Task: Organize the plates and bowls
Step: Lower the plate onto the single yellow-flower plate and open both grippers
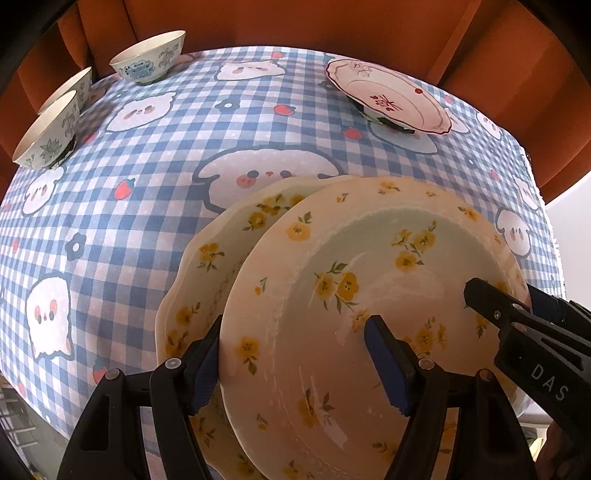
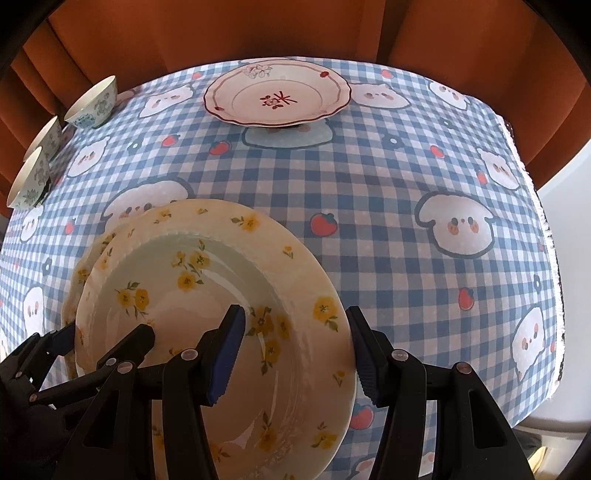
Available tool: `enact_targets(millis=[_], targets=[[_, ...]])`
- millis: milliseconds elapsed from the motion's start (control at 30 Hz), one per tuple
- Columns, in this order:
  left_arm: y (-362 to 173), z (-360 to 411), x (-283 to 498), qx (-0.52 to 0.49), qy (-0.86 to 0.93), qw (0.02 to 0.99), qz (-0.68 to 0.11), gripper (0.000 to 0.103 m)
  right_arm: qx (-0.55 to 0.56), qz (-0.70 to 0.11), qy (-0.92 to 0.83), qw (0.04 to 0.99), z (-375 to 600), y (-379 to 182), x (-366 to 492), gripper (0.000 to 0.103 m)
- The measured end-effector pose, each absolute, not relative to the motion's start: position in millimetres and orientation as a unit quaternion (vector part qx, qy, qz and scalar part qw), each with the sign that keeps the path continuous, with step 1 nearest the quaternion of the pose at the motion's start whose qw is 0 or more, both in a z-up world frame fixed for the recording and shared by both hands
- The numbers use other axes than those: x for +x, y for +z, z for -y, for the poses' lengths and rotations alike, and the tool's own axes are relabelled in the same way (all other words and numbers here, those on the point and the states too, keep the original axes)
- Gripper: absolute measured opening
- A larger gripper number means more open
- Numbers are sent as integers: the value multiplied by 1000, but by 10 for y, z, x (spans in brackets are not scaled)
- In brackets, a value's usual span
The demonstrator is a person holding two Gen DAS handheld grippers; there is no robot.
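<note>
A cream plate with yellow flowers (image 1: 369, 258) (image 2: 207, 295) hangs slightly tilted over a matching plate (image 1: 207, 266) (image 2: 79, 273) that lies on the checked tablecloth, offset to its right. My left gripper (image 1: 295, 332) is shut across its left rim, one pad on the outer edge and one inside the well. On the opposite rim my right gripper (image 2: 297, 317) is shut the same way. Each gripper shows in the other's view: the right gripper (image 1: 509, 299), the left gripper (image 2: 105, 334).
A pink plate with red markings (image 1: 391, 96) (image 2: 277, 96) stands raised at the far side of the table. Three patterned bowls (image 1: 151, 59) (image 1: 48, 133) (image 2: 48, 136) line the far left edge. The table edge (image 2: 546, 258) drops off at right; an orange curtain (image 1: 258, 22) hangs behind.
</note>
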State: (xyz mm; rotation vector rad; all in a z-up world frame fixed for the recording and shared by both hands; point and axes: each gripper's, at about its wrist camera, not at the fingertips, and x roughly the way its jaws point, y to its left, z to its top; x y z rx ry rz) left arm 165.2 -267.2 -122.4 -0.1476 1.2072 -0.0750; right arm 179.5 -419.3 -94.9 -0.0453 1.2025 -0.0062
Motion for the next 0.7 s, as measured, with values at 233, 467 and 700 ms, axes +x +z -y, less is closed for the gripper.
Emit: enact_targets(millis=[233, 467, 700], targets=[[-1226, 2711, 1657, -52, -25, 824, -563, 77, -23, -564, -5, 826, 4192, -988, 1789, 59], [-1238, 2765, 1659, -32, -10, 829, -558, 79, -14, -550, 4, 835, 4211, -943, 1722, 59], [-1229, 2785, 1650, -24, 12, 830, -556, 80, -28, -543, 11, 839, 4251, -916, 1670, 40]])
